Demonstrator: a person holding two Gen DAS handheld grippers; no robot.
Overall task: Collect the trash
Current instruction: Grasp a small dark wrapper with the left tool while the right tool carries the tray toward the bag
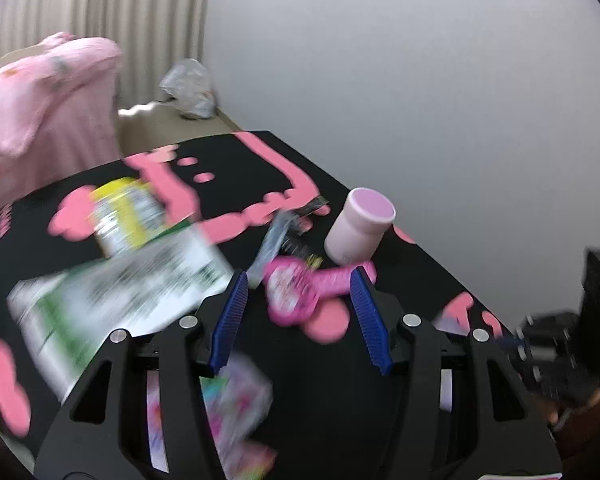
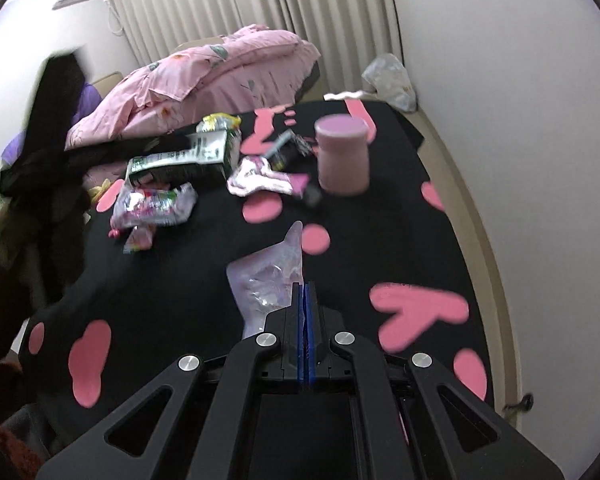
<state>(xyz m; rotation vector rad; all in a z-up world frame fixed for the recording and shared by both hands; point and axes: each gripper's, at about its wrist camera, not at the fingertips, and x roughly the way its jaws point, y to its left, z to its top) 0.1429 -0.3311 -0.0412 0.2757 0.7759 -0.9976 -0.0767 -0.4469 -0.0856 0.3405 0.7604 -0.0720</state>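
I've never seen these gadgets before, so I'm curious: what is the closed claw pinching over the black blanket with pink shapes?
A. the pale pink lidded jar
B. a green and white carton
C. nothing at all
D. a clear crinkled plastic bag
D: in the right wrist view the right claw has its blue pads pressed together on the edge of the clear crinkled plastic bag, while the pale pink lidded jar stands farther off.

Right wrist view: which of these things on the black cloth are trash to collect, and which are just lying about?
Trash to collect:
clear plastic bag pinched in the right gripper
carton
colourful wrapper
pink wrapper

Just lying about, probably:
pink jar
pink duvet
black and pink cloth
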